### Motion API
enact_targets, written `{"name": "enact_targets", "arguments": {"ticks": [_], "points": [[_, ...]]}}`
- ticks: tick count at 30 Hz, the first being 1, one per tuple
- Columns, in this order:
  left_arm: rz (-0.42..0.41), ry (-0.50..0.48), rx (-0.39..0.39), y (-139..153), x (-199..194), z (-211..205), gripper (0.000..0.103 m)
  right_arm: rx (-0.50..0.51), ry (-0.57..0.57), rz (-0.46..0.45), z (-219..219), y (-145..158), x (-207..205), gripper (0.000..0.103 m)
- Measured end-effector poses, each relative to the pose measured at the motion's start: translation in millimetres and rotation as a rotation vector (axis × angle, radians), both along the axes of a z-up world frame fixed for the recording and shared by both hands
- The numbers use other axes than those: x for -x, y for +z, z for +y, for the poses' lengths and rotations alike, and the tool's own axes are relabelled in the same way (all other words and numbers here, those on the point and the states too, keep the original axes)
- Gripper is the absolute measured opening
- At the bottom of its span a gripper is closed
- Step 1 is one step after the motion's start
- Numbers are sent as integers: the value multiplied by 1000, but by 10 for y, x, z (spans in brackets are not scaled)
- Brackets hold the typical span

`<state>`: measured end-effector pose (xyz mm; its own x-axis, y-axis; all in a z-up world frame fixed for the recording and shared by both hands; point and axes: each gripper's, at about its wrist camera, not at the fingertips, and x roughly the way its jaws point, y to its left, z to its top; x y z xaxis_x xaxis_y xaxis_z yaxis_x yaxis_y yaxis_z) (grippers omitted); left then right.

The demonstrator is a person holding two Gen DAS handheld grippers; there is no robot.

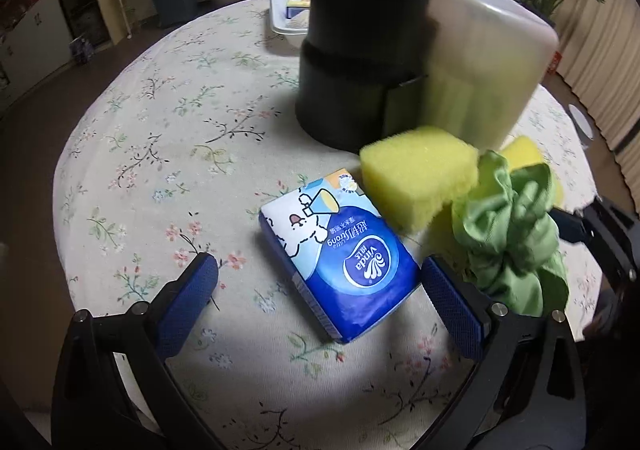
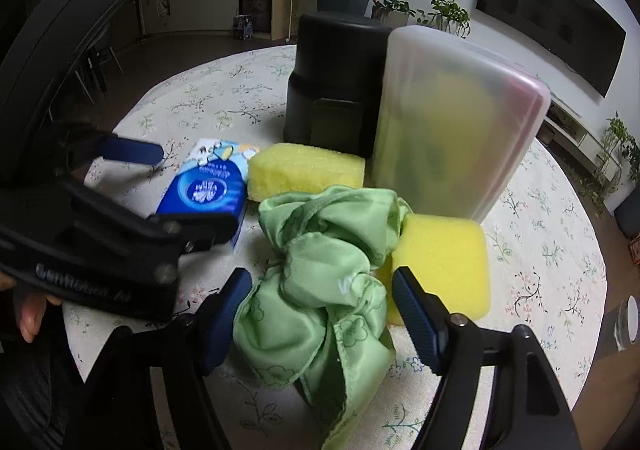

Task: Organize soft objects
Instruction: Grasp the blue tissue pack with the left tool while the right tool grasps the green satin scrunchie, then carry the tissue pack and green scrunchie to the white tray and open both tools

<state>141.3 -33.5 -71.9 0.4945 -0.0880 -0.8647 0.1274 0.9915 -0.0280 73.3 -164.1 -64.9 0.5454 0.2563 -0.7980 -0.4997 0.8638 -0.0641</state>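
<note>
So the green cloth (image 2: 320, 282) sits dead ahead of the right gripper (image 2: 320, 290), bunched between its blue pads, jaws partly open; the left pad (image 2: 228, 314) looks at or just touching the folds, the right pad (image 2: 420, 314) just beside them, so no firm pinch that I can confirm; nothing lifted. The cloth's heap runs roughly along the gripper's pointing line, a loose tail trailing back under the jaws; I'd judge the right hand the nearer one for it. The left gripper (image 1: 320, 286) is wide open, holding nothing, straddling the blue tissue pack (image 1: 340, 258); the pack's long axis lies diagonal to the jaws, near corner just beside the right-hand pad (image 1: 452, 306), left-hand pad (image 1: 188, 302) well apart from it. Around: one yellow sponge (image 2: 308, 168) behind the cloth, touching or just beside the pack; a second yellow sponge (image 2: 444, 262) partly tucked under the cloth's right edge, just beside the right pad, likely to get dragged if the jaws close; a black container (image 2: 332, 82) and a translucent box (image 2: 456, 118) stand upright behind, greenish-yellow things dimly visible inside the box; all on a floral tablecloth (image 1: 160, 130); a white tray (image 1: 280, 14) sits at the far edge, well apart.
</note>
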Motion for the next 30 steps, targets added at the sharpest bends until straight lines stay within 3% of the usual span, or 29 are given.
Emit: {"name": "enact_targets", "arguments": {"ticks": [4,11,14,15,16,19,23,30], "points": [[-2,20,0,-17,19,-15,103,-3,10,25,22,-41,5,59],[-12,49,77,-42,43,69,102,-39,3,37,-18,-57,33,51],[-15,31,105,-42,51,63,91,-44,3,35,-37,-51,63,48],[-19,21,112,-34,58,50,79,-45,4,35,-48,-56,80,48],[-25,9,125,-27,55,35,60,-47,4,36,-53,-57,86,46],[-35,-9,118,4,72,-39,25,-54,3,34,-72,-47,113,37],[-33,-21,140,-26,91,-36,22,-56,3,34,-79,-31,143,28],[-70,-4,157,46,241,87,21,-85,0,41,-130,19,237,25]]}}
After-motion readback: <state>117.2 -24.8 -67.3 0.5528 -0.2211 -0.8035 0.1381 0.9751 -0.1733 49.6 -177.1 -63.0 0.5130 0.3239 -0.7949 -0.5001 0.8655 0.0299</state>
